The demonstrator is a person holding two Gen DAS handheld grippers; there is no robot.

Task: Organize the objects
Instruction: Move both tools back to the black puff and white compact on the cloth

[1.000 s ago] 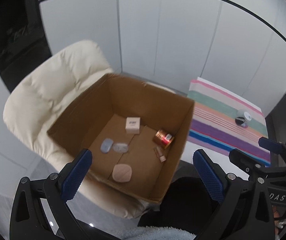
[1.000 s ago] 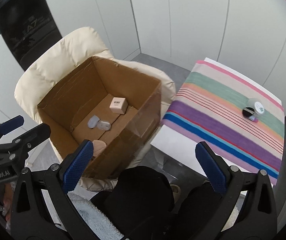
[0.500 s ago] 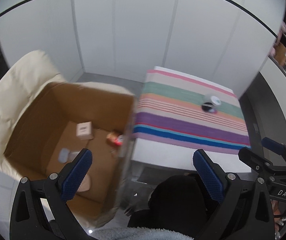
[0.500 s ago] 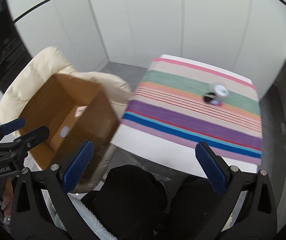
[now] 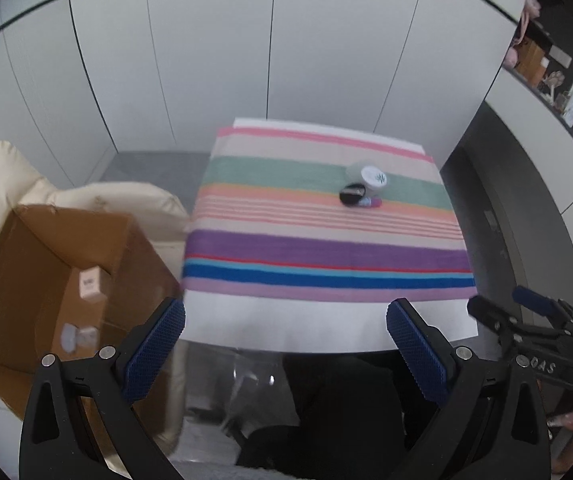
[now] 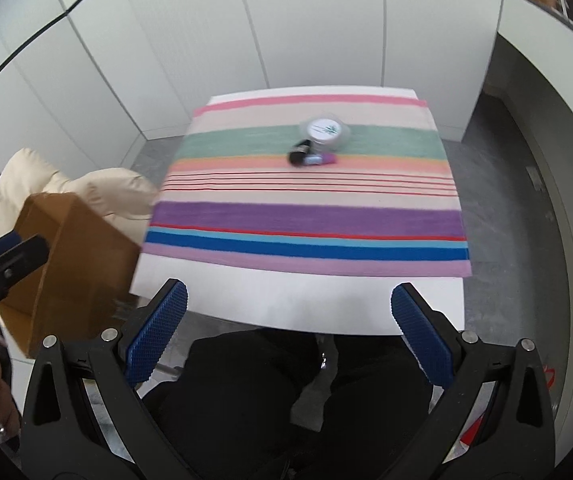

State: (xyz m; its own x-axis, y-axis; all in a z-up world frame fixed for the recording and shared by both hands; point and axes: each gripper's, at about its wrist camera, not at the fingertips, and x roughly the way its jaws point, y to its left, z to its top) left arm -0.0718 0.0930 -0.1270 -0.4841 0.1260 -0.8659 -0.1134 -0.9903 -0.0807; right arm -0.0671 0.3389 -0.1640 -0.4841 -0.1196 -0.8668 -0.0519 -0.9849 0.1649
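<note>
Both hand-held grippers, left (image 5: 285,338) and right (image 6: 288,326), gape empty; the purple tube (image 6: 320,159) lies sideways along the cloth's (image 6: 306,218) stripes.

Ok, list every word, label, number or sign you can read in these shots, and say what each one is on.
"DAS": white letters on the black body of the right gripper, seen in the left wrist view; possibly cut off.
Label on the small box in the cardboard box: too blurred to read.
Green print on the white jar lid: too small to read.
Dark compact and purple tube: no legible text.
</note>
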